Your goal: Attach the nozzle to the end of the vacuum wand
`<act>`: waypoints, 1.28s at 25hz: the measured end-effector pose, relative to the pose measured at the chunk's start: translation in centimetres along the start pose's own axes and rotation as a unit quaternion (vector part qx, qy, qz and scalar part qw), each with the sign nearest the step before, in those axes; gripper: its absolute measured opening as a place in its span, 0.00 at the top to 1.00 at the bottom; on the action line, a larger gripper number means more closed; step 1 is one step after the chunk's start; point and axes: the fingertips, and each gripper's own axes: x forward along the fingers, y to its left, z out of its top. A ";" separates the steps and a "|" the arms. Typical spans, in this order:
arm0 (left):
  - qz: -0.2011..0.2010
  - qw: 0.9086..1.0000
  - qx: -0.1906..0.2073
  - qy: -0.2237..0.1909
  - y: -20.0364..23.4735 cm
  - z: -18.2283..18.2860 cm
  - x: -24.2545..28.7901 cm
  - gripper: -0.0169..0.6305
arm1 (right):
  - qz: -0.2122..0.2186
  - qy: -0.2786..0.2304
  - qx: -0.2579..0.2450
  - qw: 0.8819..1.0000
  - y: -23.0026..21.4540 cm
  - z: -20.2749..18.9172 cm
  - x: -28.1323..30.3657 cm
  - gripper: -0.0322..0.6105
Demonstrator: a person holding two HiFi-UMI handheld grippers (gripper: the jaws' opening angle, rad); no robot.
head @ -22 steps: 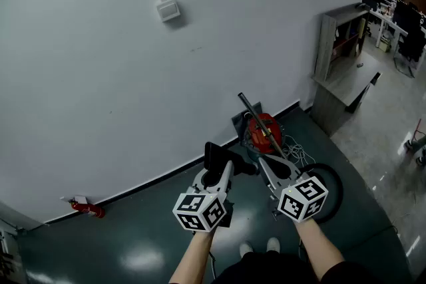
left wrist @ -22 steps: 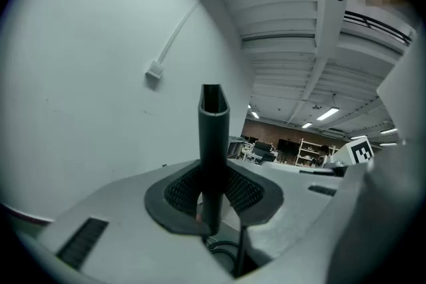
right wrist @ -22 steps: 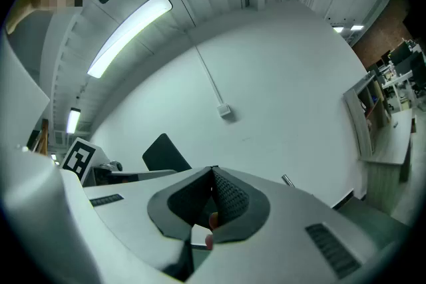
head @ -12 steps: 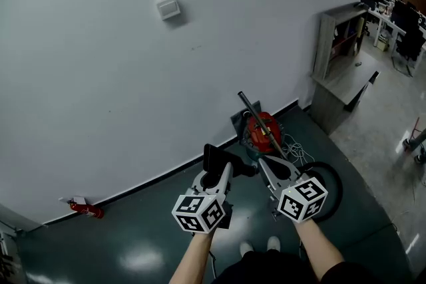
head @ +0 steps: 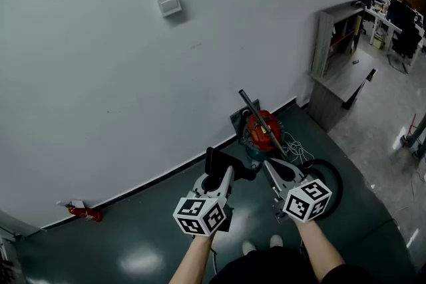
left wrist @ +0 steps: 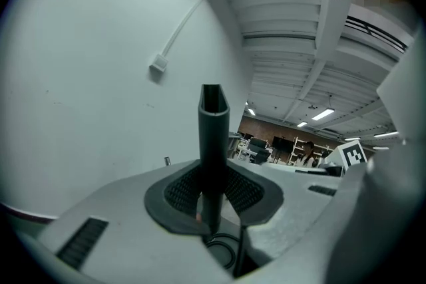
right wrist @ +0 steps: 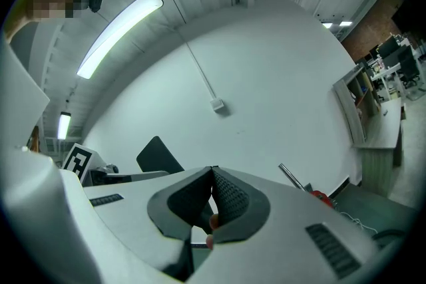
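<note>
Two grippers sit low in the centre of the head view, side by side and close together, aimed at the grey wall. The left gripper (head: pixel 223 176) is clamped on the black nozzle (head: pixel 214 163). In the left gripper view the pads (left wrist: pixel 186 191) pinch the nozzle low on its stem, so most of it stands up clear above the jaws with its open mouth on top. The right gripper (head: pixel 269 166) has its jaws pressed together on nothing. Just above it in the frame stands the red vacuum (head: pixel 261 130), and the thin metal wand (head: pixel 248 105) slants up from it toward the upper left, apparently resting against the wall. The nozzle and the wand's end are apart, so the joining is not yet begun. With so short a hold, the nozzle may pivot or slide in the pads once pushed against the wand. Nothing steadies the wand either, so a push could slide it along the wall or tip the vacuum.
</note>
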 end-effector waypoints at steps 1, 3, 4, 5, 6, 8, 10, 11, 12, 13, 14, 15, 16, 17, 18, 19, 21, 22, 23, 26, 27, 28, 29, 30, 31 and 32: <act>0.000 1.000 0.001 0.002 0.4 -0.1 -0.1 0.84 | -0.002 0.000 0.001 1.000 0.1 -0.3 0.2 0.92; -0.001 1.000 0.001 0.006 1.2 0.0 0.2 0.84 | -0.006 0.003 0.002 1.000 0.0 -0.7 0.7 0.92; -0.002 1.000 0.001 0.008 1.5 0.0 0.5 0.84 | -0.009 0.005 0.003 1.000 -0.1 -0.9 0.9 0.92; -0.002 1.000 0.000 0.009 1.8 0.1 0.7 0.84 | -0.011 0.007 0.004 1.000 -0.3 -1.0 1.1 0.92; -0.002 1.000 0.000 0.011 2.2 0.1 0.8 0.84 | -0.013 0.008 0.006 1.000 -0.5 -1.1 1.3 0.92; -0.001 1.000 -0.003 0.013 2.8 0.2 1.3 0.84 | -0.018 0.010 0.009 1.000 -1.1 -1.2 1.8 0.92; 0.001 1.000 -0.006 0.016 3.5 0.0 2.0 0.84 | -0.021 0.011 0.012 1.000 -1.8 -1.2 2.4 0.92; 0.002 1.000 -0.007 0.018 3.9 -0.2 2.4 0.84 | -0.022 0.011 0.014 1.000 -2.2 -1.2 2.7 0.92; 0.003 1.000 -0.009 0.020 4.3 -0.3 2.8 0.84 | -0.022 0.012 0.016 1.000 -2.7 -1.3 3.1 0.92; 0.005 1.000 -0.011 0.021 4.7 -0.3 3.3 0.84 | -0.023 0.012 0.019 0.999 -3.1 -1.3 3.6 0.92; 0.007 1.000 -0.012 0.022 5.1 -0.3 3.8 0.84 | -0.023 0.013 0.022 0.999 -3.5 -1.3 4.1 0.92; 0.008 1.000 -0.014 0.023 5.4 -0.2 4.3 0.84 | -0.022 0.014 0.024 0.999 -4.0 -1.3 4.5 0.92; 0.010 1.000 -0.015 0.024 5.7 -0.2 4.8 0.84 | -0.021 0.016 0.026 0.999 -4.4 -1.2 4.9 0.92; 0.011 1.000 -0.016 0.025 5.9 -0.1 5.4 0.84 | -0.020 0.017 0.027 0.999 -4.8 -1.2 5.3 0.92; 0.012 0.999 -0.017 0.025 6.2 0.0 5.9 0.84 | -0.020 0.019 0.027 0.999 -5.2 -1.1 5.7 0.92; 0.013 0.999 -0.019 0.026 6.4 0.0 6.5 0.84 | -0.020 0.020 0.026 0.999 -5.7 -1.0 6.1 0.92; 0.015 0.999 -0.022 0.026 6.8 0.2 7.7 0.84 | -0.022 0.021 0.027 0.999 -6.8 -0.8 6.8 0.92; 0.015 0.999 -0.022 0.027 7.0 0.2 8.3 0.84 | -0.024 0.020 0.029 0.999 -7.5 -0.7 7.1 0.92; 0.017 0.999 -0.023 0.027 7.2 0.2 8.9 0.84 | -0.024 0.020 0.032 0.999 -8.1 -0.6 7.4 0.92; 0.022 0.999 -0.028 0.029 7.9 0.4 10.6 0.84 | -0.023 0.023 0.036 0.999 -9.8 -0.3 8.5 0.92; 0.024 0.999 -0.029 0.029 8.1 0.5 11.1 0.84 | -0.023 0.025 0.037 0.999 -10.3 -0.2 8.8 0.92; 0.026 0.999 -0.029 0.029 8.3 0.6 11.6 0.84 | -0.022 0.026 0.039 0.999 -10.9 -0.1 9.1 0.92; 0.028 0.999 -0.028 0.029 8.5 0.7 12.2 0.84 | -0.022 0.027 0.041 0.999 -11.4 0.0 9.4 0.92; 0.030 0.999 -0.027 0.030 8.6 0.9 12.6 0.84 | -0.021 0.028 0.043 0.998 -11.9 0.0 9.7 0.92; 0.032 0.999 -0.027 0.031 8.7 0.9 13.1 0.84 | -0.021 0.029 0.045 0.998 -12.4 0.1 10.0 0.92; 0.035 0.999 -0.026 0.032 8.8 1.0 13.5 0.84 | -0.020 0.031 0.047 0.998 -12.8 0.1 10.2 0.92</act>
